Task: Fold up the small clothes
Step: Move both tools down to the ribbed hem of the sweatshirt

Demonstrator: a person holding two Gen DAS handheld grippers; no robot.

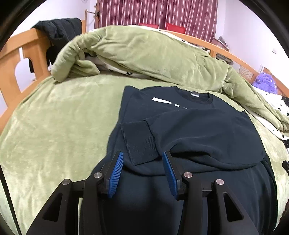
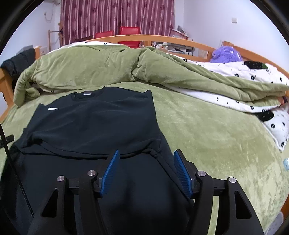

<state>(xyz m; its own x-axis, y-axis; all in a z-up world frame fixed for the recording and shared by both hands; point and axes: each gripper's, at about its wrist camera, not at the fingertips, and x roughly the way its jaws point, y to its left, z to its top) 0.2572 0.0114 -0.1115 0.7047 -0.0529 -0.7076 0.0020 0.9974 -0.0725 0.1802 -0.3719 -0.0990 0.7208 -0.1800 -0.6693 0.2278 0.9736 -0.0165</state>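
Sweatshirt (image 1: 198, 130) on green bedspread (image 1: 59, 115) (bedroom)

1. I see a plush olive-green bed cover (image 2: 207, 130) spread flat across the mattress.
2. Behind it lies a bunched green quilt with a white, black-flowered lining (image 2: 112, 68).
3. An orange wooden bed frame (image 1: 16, 59) rings the bed; a black garment (image 1: 59, 34) hangs over its corner.
4. A fuzzy purple plush toy (image 2: 225, 54) sits at the far right.
5. Maroon striped curtains (image 2: 117, 16) hang behind two red chairs (image 2: 130, 31).
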